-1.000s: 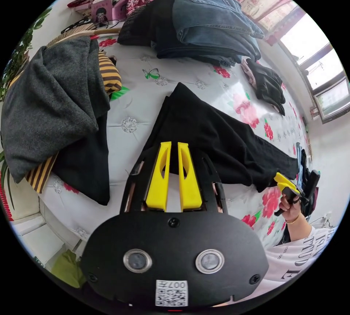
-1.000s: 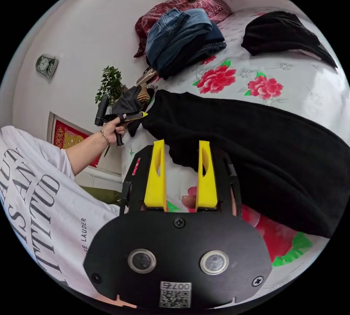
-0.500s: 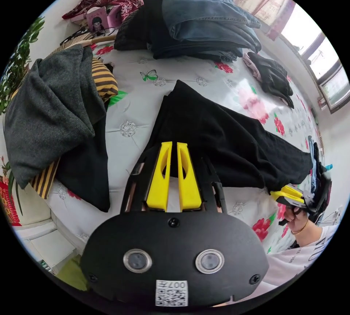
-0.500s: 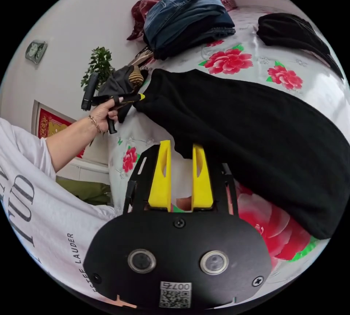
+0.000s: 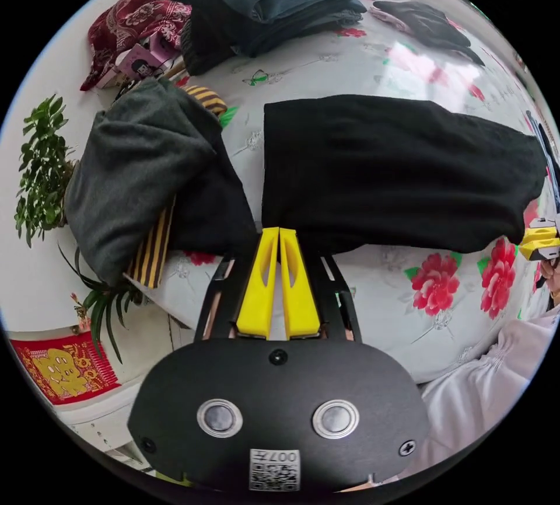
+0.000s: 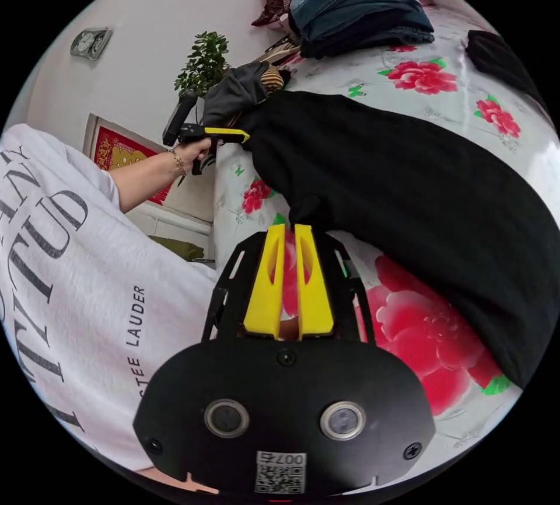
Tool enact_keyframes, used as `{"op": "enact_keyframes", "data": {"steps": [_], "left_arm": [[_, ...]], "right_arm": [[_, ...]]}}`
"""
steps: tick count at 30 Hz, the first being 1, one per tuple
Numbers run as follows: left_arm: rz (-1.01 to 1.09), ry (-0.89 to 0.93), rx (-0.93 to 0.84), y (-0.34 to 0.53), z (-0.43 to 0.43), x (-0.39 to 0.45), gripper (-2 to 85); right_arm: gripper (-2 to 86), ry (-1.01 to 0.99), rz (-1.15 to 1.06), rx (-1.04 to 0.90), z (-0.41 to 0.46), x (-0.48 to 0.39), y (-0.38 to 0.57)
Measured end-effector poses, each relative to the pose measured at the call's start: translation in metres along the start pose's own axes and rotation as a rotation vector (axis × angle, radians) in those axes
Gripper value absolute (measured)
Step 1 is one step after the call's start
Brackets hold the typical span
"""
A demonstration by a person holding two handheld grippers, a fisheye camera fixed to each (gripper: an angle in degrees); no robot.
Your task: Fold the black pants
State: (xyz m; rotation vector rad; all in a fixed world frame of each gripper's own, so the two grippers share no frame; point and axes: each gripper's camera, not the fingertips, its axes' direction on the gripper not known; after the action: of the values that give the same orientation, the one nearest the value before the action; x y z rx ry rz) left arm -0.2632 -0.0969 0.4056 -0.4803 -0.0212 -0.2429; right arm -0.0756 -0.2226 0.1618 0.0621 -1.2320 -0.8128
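Your left gripper (image 5: 279,232) has its jaws pinched on one near corner of the black pants (image 5: 385,172), and your right gripper (image 6: 290,229) is clamped the same way on the other near corner. The pants lie as a long dark band on the flowered bedspread (image 5: 443,300), near its edge, their long axis running from one gripper across to the other, parallel to that edge. You appear to be straightening a lengthwise fold. Next, I'd judge, you carry one end over to meet the other, keeping both edges taut and level so nothing bunches.
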Motion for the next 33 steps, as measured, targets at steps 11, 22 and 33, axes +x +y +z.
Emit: {"op": "enact_keyframes", "data": {"steps": [11, 22, 33], "left_arm": [[-0.128, 0.075, 0.235, 0.008, -0.068, -0.01, 3.5], [0.077, 0.1, 0.21, -0.106, 0.004, 0.072, 1.0], [0.026, 0.165, 0.281, -0.089, -0.036, 0.068, 4.1]], "right_arm": [[3.1, 0.404, 0.154, 0.263, -0.095, 0.037, 0.007], [1.4, 0.63, 0.188, 0.188, -0.057, 0.086, -0.083], [2.7, 0.505, 0.391, 0.548, -0.15, 0.077, 0.005]]}}
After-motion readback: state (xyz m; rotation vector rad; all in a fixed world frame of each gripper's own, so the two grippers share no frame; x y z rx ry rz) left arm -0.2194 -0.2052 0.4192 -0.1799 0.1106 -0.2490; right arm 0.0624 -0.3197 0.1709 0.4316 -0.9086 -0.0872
